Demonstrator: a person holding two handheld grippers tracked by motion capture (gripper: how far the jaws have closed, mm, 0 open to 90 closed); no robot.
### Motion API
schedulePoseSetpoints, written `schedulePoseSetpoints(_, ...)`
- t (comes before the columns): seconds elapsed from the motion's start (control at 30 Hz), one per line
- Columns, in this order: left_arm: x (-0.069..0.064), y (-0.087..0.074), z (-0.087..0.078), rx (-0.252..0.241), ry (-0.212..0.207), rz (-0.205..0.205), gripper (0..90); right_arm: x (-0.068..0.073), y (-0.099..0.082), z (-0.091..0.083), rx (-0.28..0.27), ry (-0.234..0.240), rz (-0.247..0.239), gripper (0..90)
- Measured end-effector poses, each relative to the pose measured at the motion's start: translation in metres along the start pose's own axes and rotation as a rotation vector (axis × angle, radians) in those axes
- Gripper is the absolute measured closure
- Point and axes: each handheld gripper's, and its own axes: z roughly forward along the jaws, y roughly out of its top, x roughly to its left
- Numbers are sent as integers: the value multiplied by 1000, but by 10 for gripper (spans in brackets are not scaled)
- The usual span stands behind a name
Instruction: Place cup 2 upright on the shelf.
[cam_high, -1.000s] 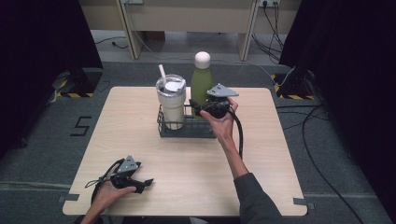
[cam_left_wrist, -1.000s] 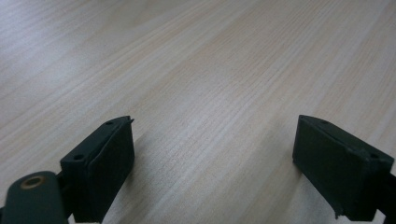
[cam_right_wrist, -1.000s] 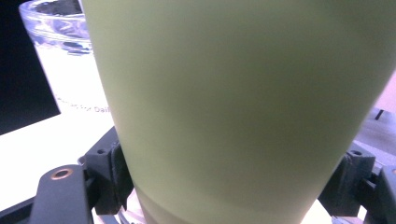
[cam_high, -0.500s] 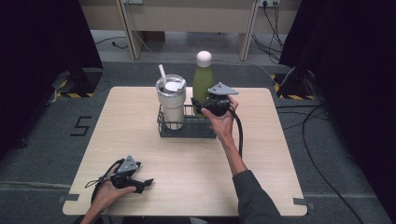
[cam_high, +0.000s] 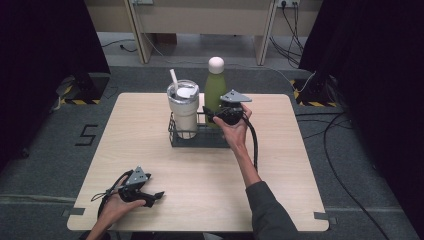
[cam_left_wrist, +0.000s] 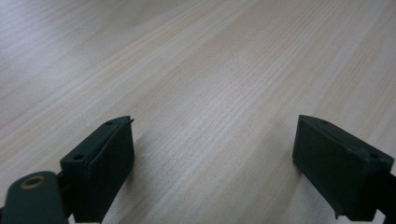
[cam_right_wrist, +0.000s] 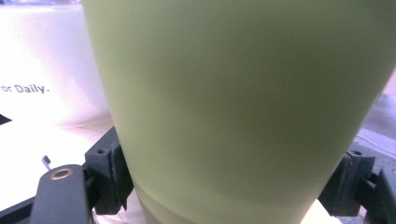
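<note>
Change: none visible; both hands and bottle sit as half a second before.
Right gripper (cam_high: 214, 116): jaws clamped on the green bottle (cam_right_wrist: 243, 107), which stands in the wire rack (cam_high: 186, 140) beside the tumbler (cam_high: 183, 107).
Left gripper (cam_left_wrist: 212, 154): jaws apart, empty, low over the table (cam_high: 280, 165).
Meaning: grip appears set; lift not begun.

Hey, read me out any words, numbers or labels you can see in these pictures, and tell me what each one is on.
"5": a dark figure on the grey floor, left of the table.
"or Daily.": dark print on the white tumbler, cut off at the left edge of the right gripper view, beside the green bottle.
No print can be made out on the bottle's green side.
</note>
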Motion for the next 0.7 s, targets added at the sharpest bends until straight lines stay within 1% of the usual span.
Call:
schedulePoseSetpoints(0.07,0,0,0,0,0,0,120,0,-2,2,4,7,10,211)
schedulePoseSetpoints(0.17,0,0,0,-2,1,-1,121,1,-6,4,10,3,0,211)
schedulePoseSetpoints(0.3,0,0,0,-2,0,0,121,-2,-12,6,16,-1,14,211)
schedulePoseSetpoints(0.4,0,0,0,-2,0,-1,121,-5,-17,7,20,-10,13,211)
schedulePoseSetpoints(0.6,0,0,0,-4,1,-1,121,-7,-25,8,22,-14,28,211)
schedulePoseSetpoints(0.7,0,0,0,-3,1,0,121,-8,-28,9,26,-14,23,211)
